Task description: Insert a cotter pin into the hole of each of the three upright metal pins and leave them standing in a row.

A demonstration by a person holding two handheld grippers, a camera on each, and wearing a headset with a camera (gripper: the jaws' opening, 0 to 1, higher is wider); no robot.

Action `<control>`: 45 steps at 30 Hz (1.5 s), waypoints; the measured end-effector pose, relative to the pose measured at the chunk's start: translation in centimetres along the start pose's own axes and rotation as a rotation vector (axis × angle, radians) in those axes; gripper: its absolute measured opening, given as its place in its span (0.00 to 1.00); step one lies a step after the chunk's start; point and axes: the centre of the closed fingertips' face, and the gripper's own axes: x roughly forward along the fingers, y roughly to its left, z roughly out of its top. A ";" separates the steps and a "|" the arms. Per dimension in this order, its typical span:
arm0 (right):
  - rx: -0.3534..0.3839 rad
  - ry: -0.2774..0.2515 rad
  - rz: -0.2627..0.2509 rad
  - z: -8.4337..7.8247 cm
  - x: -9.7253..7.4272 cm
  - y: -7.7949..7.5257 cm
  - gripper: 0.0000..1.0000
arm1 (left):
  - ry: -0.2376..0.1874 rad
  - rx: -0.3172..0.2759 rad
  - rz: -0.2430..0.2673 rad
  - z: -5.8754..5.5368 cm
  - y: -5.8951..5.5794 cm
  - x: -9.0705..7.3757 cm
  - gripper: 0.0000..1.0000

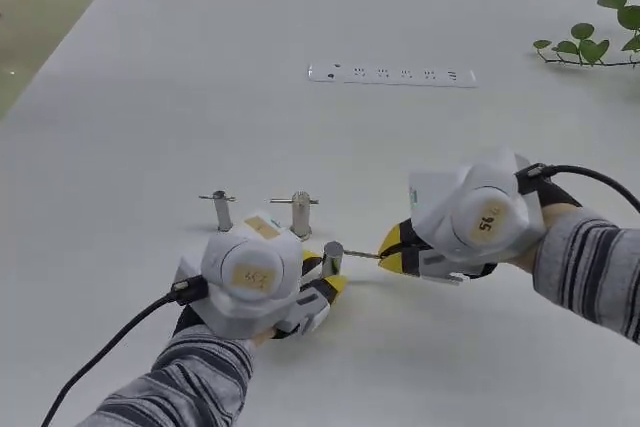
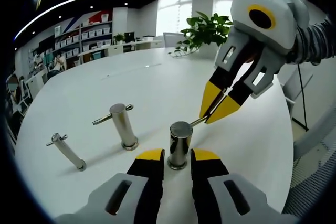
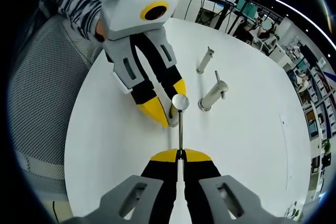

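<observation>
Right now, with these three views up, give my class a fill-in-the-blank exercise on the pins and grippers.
The left gripper grips the third metal pin near its ___.
The right gripper holds a ___ aimed at that pin's top.
___ other metal pins already carry cotter pins.
Missing words: base; cotter pin; two.

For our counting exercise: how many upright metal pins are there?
3: nearest pin between the left hand-held gripper's jaws; second pin and third pin beyond it.
</observation>
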 end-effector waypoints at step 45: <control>-0.044 -0.042 0.000 3.0 -0.1 0.1 0.00 | -0.008 -0.014 0.026 -0.8 0.0 0.9 0.10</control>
